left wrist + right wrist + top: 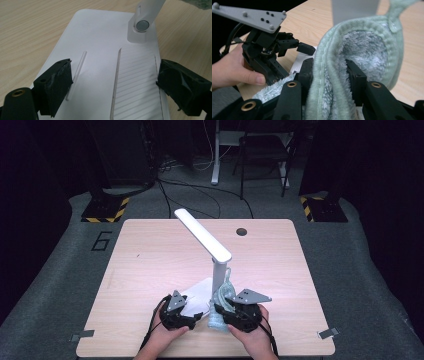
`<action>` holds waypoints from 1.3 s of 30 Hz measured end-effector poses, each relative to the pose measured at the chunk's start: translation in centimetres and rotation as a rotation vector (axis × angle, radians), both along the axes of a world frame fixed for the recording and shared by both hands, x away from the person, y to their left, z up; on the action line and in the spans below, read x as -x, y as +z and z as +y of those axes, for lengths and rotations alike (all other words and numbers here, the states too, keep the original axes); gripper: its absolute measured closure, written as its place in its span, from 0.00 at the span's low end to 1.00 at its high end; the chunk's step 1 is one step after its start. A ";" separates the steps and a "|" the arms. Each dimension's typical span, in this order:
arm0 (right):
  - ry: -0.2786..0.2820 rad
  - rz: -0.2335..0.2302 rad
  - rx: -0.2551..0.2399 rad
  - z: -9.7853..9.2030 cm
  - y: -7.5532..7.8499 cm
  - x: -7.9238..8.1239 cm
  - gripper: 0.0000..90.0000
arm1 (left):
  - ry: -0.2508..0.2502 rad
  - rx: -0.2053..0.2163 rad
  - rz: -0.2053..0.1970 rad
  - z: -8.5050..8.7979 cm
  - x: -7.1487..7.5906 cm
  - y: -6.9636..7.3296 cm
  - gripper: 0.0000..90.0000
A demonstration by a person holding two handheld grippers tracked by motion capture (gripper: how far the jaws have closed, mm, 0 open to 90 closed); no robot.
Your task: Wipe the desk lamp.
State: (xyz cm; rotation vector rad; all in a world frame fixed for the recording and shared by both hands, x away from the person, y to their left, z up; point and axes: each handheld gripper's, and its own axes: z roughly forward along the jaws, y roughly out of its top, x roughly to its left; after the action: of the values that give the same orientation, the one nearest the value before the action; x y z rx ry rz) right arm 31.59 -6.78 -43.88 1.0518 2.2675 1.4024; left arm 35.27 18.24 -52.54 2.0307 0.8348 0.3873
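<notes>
On the wooden table (150,265) stands a white desk lamp (202,234), its flat base (100,50) lying near the front edge. The left gripper (192,316) rests over that base with its jaws spread wide, one on either side of the ribbed panel, nothing pinched between them; the lamp's upright post (145,17) rises just beyond them. The right gripper (329,82) sits just to the right of the lamp's post and grips a pale green fluffy cloth (362,47): a fold of the cloth passes between its two jaws, which press on it from both sides. The rest of the cloth bulges up above the jaws, close against the post, and a part trails down onto the table beside the base.
</notes>
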 end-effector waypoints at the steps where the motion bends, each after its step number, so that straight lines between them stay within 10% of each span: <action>1: 0.013 -0.011 0.009 0.2 -0.1 0.0 0.70 | 0.000 -0.003 -0.003 0.0 0.0 0.0 0.14; 11: 0.032 -0.032 0.077 1.1 -2.9 -1.1 0.72 | -0.013 -0.001 -0.002 -0.1 0.0 0.0 0.15; 22: -0.006 0.084 0.054 0.0 -5.9 -3.0 0.73 | -0.019 -0.006 -0.005 -0.1 0.0 0.0 0.16; 30: -0.037 0.107 -0.013 0.3 -5.1 -2.9 0.75 | -0.019 -0.003 -0.004 -0.2 0.0 0.0 0.16; 39: -0.051 -0.003 -0.098 -0.4 -0.3 -2.4 0.75 | -0.006 -0.001 -0.013 -0.2 0.0 -0.1 0.16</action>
State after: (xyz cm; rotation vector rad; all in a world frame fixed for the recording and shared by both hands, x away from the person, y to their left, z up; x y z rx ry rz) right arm 33.96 -7.19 -44.16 1.1287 2.1738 1.5062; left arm 35.32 17.99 -52.61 2.0289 0.8211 0.3966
